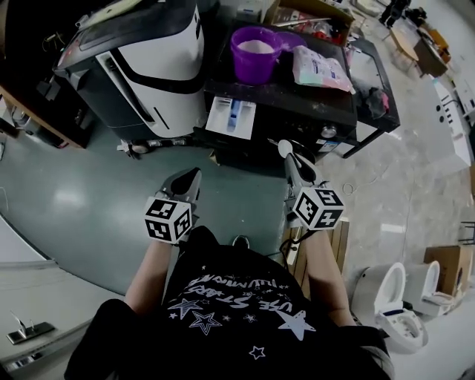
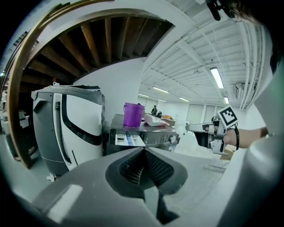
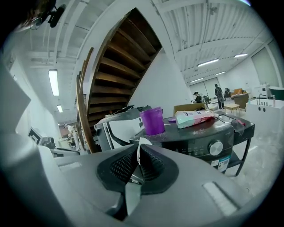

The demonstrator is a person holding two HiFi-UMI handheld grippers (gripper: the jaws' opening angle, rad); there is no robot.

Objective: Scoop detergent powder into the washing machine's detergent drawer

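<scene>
A dark washing machine (image 1: 304, 111) stands ahead, its white detergent drawer (image 1: 231, 116) pulled out at the front left. On its top sit a purple bucket (image 1: 256, 53) of pale powder and a detergent bag (image 1: 319, 68). My right gripper (image 1: 288, 159) is shut on a small white scoop (image 1: 284, 147), short of the machine's front; the scoop (image 3: 140, 144) shows edge-on between the jaws in the right gripper view. My left gripper (image 1: 194, 177) is shut on nothing, lower left of the drawer (image 2: 128, 139). The bucket (image 3: 152, 120) and the bag (image 3: 195, 117) lie beyond both grippers.
A large white-and-black appliance (image 1: 148, 67) stands just left of the machine. A cardboard box (image 1: 308, 15) sits behind it, a dark rack (image 1: 378, 104) to its right. A wooden crate (image 1: 338, 237) and toilets (image 1: 393, 297) are at my right. A wooden staircase (image 3: 120, 66) rises overhead.
</scene>
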